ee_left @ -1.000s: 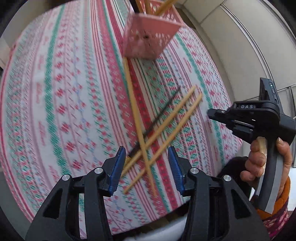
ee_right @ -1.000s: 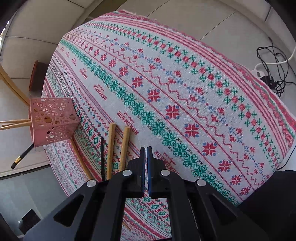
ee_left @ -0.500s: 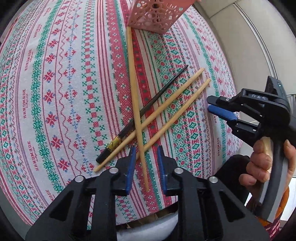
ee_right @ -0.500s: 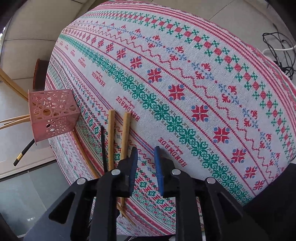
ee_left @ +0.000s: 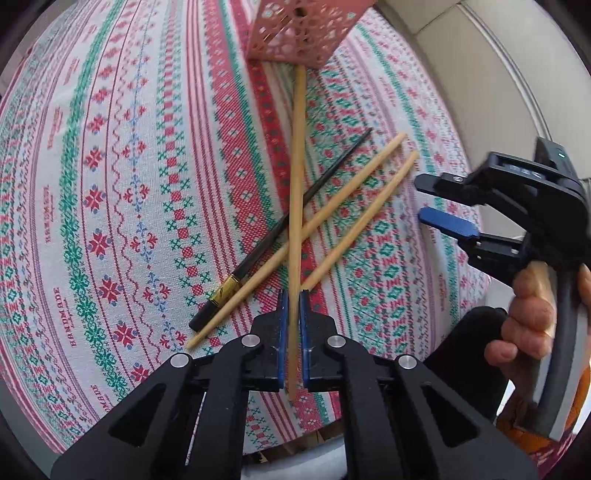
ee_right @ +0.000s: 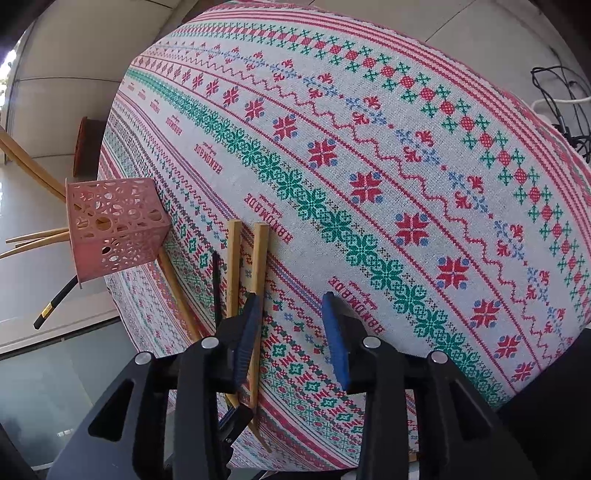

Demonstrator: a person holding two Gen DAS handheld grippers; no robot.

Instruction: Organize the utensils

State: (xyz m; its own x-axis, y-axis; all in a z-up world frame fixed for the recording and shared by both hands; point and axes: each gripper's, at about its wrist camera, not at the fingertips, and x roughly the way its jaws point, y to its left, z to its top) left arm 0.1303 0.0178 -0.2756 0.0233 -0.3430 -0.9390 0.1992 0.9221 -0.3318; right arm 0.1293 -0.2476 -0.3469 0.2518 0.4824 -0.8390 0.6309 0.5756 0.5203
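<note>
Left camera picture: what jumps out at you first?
The bright red-and-green patterned tablecloth fills nearly everything. On it, four chopsticks lie crossed below a pink holder at the top. The left hand-held gripper is pinching one long bamboo chopstick, while the right hand-held gripper hovers at the right, its jaws opening with nothing between them.

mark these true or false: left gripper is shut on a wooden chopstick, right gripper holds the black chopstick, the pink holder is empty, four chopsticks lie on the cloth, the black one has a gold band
1. The left gripper is shut on a wooden chopstick. True.
2. The right gripper holds the black chopstick. False: its jaws are opening with nothing between them.
3. The pink holder is empty. False: chopsticks stick out of it.
4. Four chopsticks lie on the tablecloth. True.
5. The black chopstick has a gold band. True.
</note>
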